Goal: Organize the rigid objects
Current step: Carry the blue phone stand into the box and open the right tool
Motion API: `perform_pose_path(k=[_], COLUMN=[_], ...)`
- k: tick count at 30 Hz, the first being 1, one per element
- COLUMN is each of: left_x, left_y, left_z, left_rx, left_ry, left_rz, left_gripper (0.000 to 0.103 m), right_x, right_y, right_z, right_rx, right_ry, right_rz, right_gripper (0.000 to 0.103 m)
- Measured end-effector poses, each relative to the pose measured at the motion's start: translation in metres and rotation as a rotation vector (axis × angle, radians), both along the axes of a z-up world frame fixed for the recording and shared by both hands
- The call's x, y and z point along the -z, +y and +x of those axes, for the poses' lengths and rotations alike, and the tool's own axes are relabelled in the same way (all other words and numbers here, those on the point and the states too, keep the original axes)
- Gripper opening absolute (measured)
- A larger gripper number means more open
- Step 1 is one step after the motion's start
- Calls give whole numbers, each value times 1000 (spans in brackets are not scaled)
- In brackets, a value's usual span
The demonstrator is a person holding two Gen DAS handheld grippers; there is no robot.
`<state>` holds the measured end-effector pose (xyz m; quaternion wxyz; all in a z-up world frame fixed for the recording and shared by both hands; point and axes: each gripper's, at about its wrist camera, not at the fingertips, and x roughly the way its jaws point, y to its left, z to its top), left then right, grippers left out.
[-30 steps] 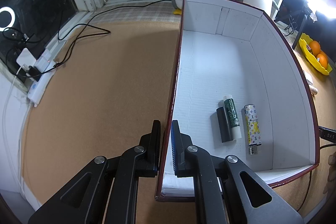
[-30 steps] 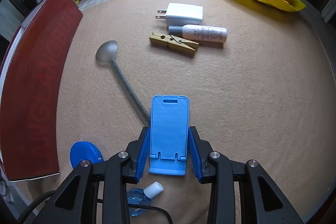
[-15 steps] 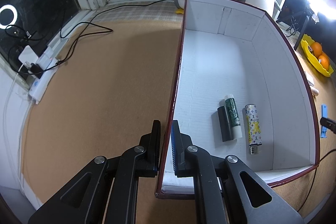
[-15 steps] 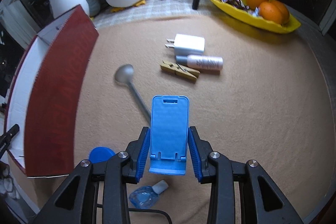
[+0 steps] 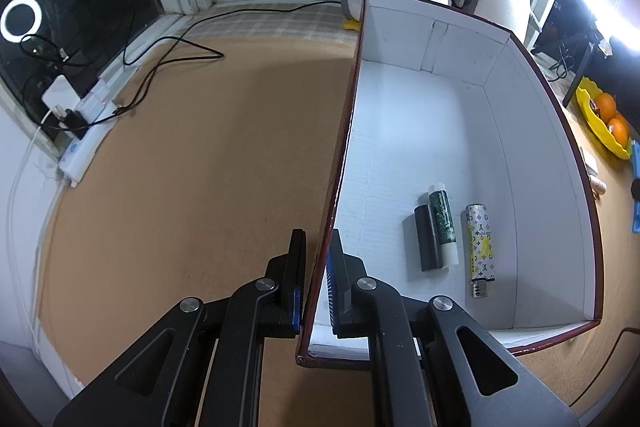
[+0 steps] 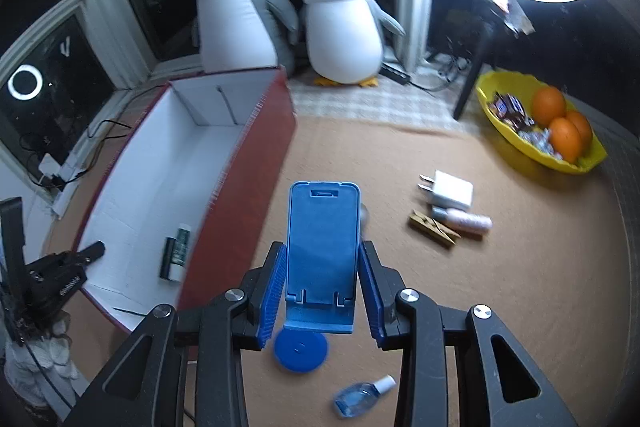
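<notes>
Tan cloth tabletop (image 6: 500,287) — right gripper (image 6: 322,293) clamping blue phone stand (image 6: 322,247) just right of box (image 5: 532,187); left gripper (image 5: 318,279) pinching box wall. Lift clear over rim, release flat beside tubes (image 5: 436,231).

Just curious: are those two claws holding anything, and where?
Right gripper clamps the blue phone stand by its lower side edges; left gripper pinches the box by its side wall.

Hiding most of the spoon (image 6: 363,211) behind the blue phone stand (image 6: 322,251), leaving only a blurred grey sliver. Covering part of the blue disc (image 6: 301,349) beneath the stand's base. Cutting off the stand (image 5: 635,187) at the left wrist view's right edge. Blurring the candy wrappers (image 6: 514,117) in the yellow bowl (image 6: 520,151) beyond reading.
</notes>
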<state>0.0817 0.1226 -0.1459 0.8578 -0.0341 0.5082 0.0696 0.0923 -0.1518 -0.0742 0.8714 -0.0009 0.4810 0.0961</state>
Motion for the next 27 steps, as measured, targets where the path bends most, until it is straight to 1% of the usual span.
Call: perform_pose_path(k=[7,17,22,27], left_x=[-4,-8,-8,-8], left_y=[-1,-2,-4,-4], left_z=[-3,-8,-10,-10], left_rx=[-17,-35,-39,-40], left_ry=[-9,-14,-16,-16], left_rz=[-1,6,9,13], left_gripper=[8,8,8,8], right_x=[-11,-8,3,12], right_y=[38,89,104,110], right_z=[11,14,17,21], right_rx=[-109,-258,-293,-303], right_ry=[-27,-44,-25,-4], right_rz=[25,14,7,3], right_gripper=[33,33,33,33])
